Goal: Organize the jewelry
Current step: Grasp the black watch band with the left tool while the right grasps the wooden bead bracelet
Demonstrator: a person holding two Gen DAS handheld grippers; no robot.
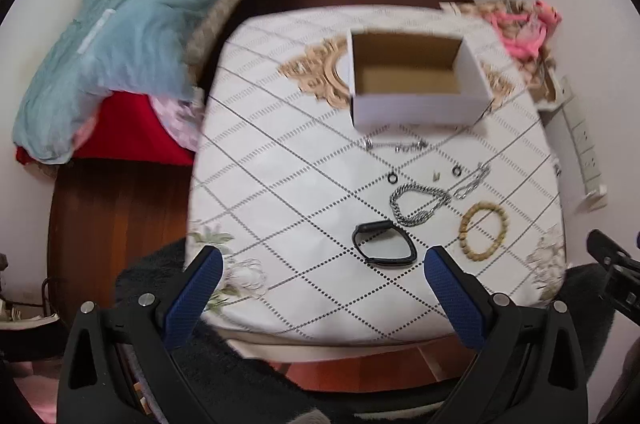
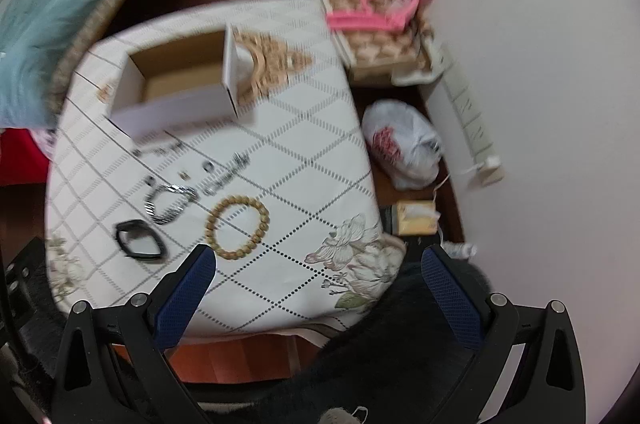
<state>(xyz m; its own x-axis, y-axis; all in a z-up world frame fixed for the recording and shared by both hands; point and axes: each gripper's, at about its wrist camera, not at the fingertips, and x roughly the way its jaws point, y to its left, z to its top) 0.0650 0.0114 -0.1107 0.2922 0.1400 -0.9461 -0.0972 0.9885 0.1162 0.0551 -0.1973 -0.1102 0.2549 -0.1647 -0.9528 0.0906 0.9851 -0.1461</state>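
An open, empty white cardboard box [image 1: 416,102] [image 2: 176,104] stands at the far side of a small table with a white diamond-pattern cloth [image 1: 280,192] [image 2: 304,160]. In front of it lie a thin necklace [image 1: 394,144], small rings [image 1: 393,178], a silver chain [image 1: 418,204] [image 2: 170,202], a second smaller silver chain [image 1: 474,182], a wooden bead bracelet [image 1: 484,230] [image 2: 238,228] and a black watch band [image 1: 384,244] [image 2: 140,238]. My left gripper [image 1: 320,260] is open and empty above the near edge. My right gripper [image 2: 318,256] is open and empty at the near right corner.
A teal blanket [image 1: 132,20] lies on a bed at the left. A pink hanger on a patterned box [image 2: 380,16], a white plastic bag [image 2: 404,144], a power strip [image 2: 468,112] and a small yellow box [image 2: 416,218] sit on the floor at the right.
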